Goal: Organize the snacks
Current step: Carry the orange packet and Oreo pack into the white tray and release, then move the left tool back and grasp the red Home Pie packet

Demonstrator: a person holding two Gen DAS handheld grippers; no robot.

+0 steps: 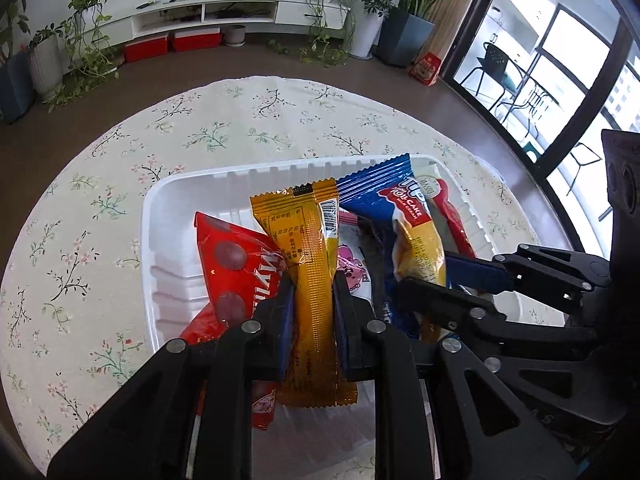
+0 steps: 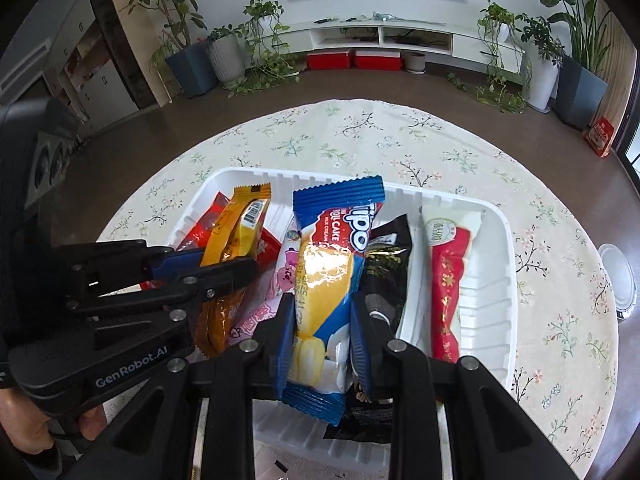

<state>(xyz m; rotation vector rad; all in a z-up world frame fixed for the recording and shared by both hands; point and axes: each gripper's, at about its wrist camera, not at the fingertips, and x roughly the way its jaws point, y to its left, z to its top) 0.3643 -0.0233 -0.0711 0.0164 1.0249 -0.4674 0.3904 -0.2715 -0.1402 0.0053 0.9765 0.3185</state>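
A white plastic tray sits on the flowered tablecloth. My left gripper is shut on an orange snack packet, held over the tray; the same packet shows in the right wrist view with the left gripper on it. My right gripper is shut on a blue Tipo roll cake packet, also over the tray, and appears at the right of the left wrist view. In the tray lie a red packet, a pink-and-white packet, a black packet and a red-and-white packet.
The round table drops to a brown floor on all sides. A small round white lid lies on the cloth right of the tray. A hand holds the left gripper's handle. Potted plants and a low TV cabinet line the far wall.
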